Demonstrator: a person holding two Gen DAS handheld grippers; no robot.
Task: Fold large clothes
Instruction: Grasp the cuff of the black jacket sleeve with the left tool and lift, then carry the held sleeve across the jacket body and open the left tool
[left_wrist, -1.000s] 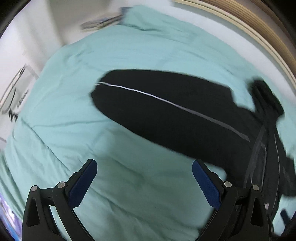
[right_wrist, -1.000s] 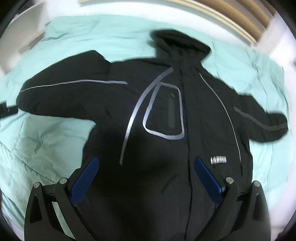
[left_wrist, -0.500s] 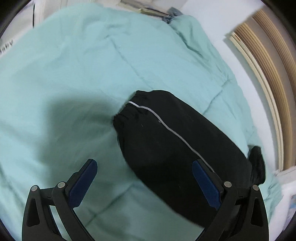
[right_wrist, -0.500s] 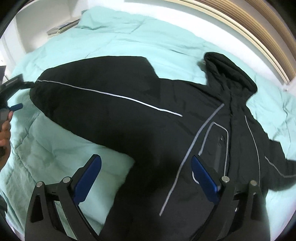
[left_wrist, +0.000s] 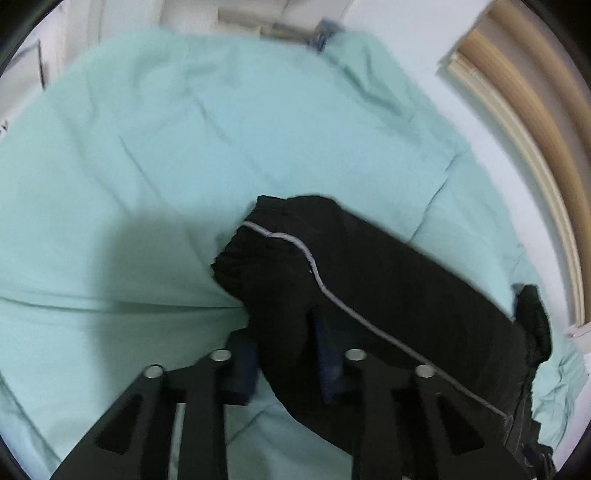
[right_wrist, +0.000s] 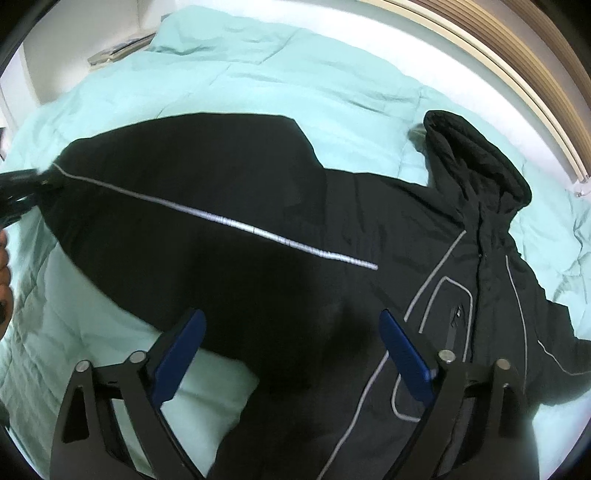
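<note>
Left wrist view: the left gripper (left_wrist: 284, 354) has its blue-padded fingers (left_wrist: 242, 363) drawn narrow and closing on the sleeve (left_wrist: 362, 291) of a black hooded jacket (right_wrist: 332, 258), with the black fabric bunched between the two pads. The sleeve's gathered cuff (left_wrist: 236, 254) lies just ahead of the fingertips, and a thin silver reflective stripe (left_wrist: 317, 273) curves back from it along the sleeve to the right of the fingers. Beneath the fingers, a pale green quilted comforter (left_wrist: 147, 166) covers the bed.

Right wrist view: the right gripper (right_wrist: 291, 347) hangs over the jacket with its fingers (right_wrist: 402, 354) wide apart and closing, the pads clear of the cloth. Between and ahead of them the jacket lies spread on the comforter, front side up. Its hood (right_wrist: 476, 162) lies far ahead to the right of the fingers, and a pocket outlined in silver (right_wrist: 443, 321) sits just beyond the right fingertip. Far ahead to the left, the other gripper meets the sleeve end at the frame's edge. A wooden headboard (right_wrist: 524, 66) curves along the bed's far side.
</note>
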